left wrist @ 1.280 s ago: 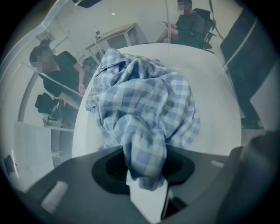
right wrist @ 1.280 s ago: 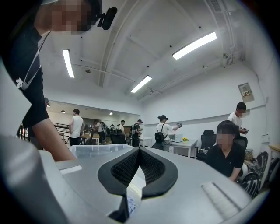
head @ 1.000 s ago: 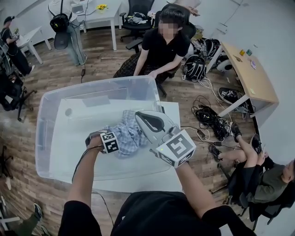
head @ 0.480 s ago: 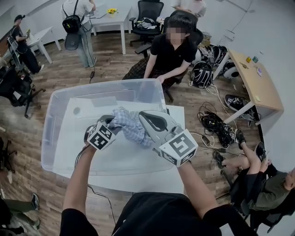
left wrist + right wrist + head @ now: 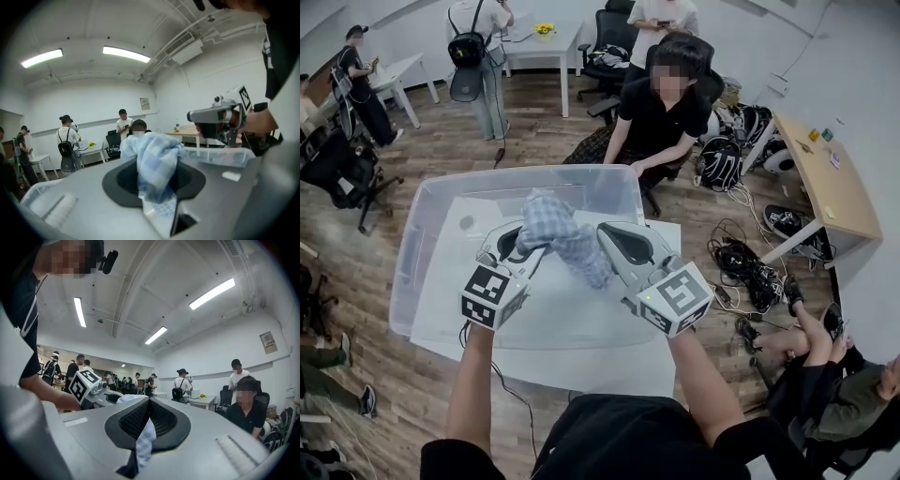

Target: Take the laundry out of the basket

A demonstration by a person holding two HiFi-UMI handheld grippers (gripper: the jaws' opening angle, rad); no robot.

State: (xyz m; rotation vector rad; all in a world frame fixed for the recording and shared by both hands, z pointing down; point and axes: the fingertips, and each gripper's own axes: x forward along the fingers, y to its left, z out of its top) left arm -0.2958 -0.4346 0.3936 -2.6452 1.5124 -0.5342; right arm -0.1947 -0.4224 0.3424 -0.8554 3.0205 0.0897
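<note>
A blue checked cloth (image 5: 558, 234) hangs in the air above the clear plastic bin (image 5: 422, 234), stretched between my two grippers. My left gripper (image 5: 525, 241) is shut on a bunched end of this cloth (image 5: 152, 166), which bulges out over the jaws. The right gripper (image 5: 602, 236) pinches the other end; in the right gripper view a thin strip of cloth (image 5: 143, 446) shows in the closed seam of the jaws. Both grippers point roughly level and away from me. Each shows in the other's view: the right gripper (image 5: 220, 123) and the left gripper's marker cube (image 5: 83, 384).
The bin stands on a white table (image 5: 661, 234), and its white floor (image 5: 450, 281) shows bare below the cloth. A seated person in black (image 5: 661, 117) is just beyond the bin's far wall. Cables (image 5: 741, 258) and a wooden desk (image 5: 820, 173) lie to the right.
My left gripper has risen from inside the bin with the cloth and rolled over, lifting the cloth clear of the bin floor. The right gripper has barely moved.
</note>
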